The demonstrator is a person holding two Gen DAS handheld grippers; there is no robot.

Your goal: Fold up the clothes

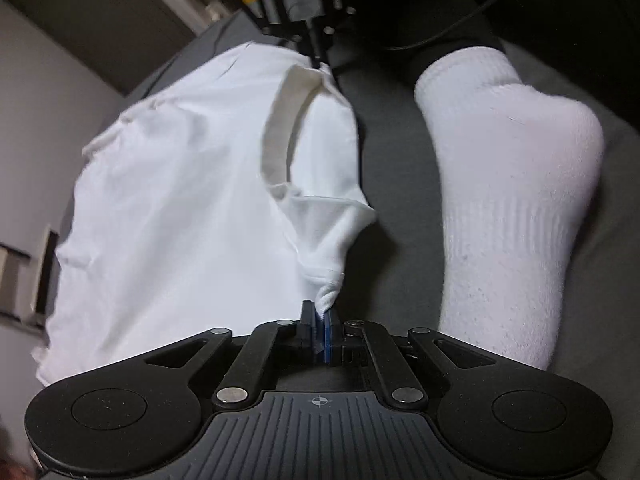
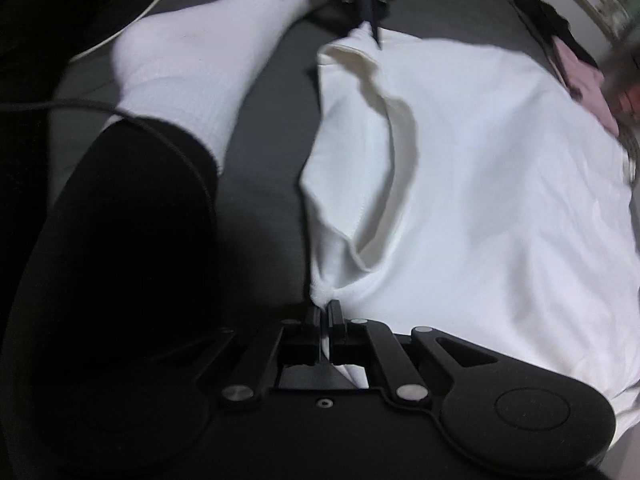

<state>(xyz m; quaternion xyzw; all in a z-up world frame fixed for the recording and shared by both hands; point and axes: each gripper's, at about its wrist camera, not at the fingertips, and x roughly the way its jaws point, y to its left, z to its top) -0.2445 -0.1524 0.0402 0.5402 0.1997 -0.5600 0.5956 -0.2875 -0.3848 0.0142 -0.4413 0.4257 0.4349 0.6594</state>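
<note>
- Left gripper (image 1: 320, 322): jaws closed to a narrow gap, with a bunched corner of the white shirt (image 1: 180, 208) pinched between the blue pads (image 1: 329, 332). The fabric rises from the pads in a small gathered point.
- Right gripper (image 2: 325, 312): jaws likewise drawn together, clamping a gathered fold of the white shirt (image 2: 480, 184); a strip of white cloth shows below, in the opening behind the fingers.
- Opposite views: in the left wrist view the right gripper (image 1: 318, 60) appears at the far end of the shirt, its tip touching the cloth at the collar edge. In the right wrist view the left gripper (image 2: 372, 28) appears the same way, at the far top edge of the shirt.
- Shirt position: the garment lies spread on a dark grey surface (image 1: 392, 160), stretched between the two grippers along its neck edge. The ribbed collar (image 1: 280, 120) stands open as a loop — its inner band faces the left camera.
- Collar, right wrist view: the collar (image 2: 396, 136) forms a curved, shadowed pocket between the two grip points.
- Person: a foot in a white sock (image 1: 508, 200) rests on the grey surface just beside the shirt, not touching it. In the right wrist view the white sock (image 2: 208, 60) joins a black trouser leg (image 2: 132, 208).
- Cable: a thin dark cable (image 2: 60, 105) crosses the leg.
- Background, right wrist view: a pink item (image 2: 588, 84) lies beyond the far edge of the shirt — too blurred to identify.
</note>
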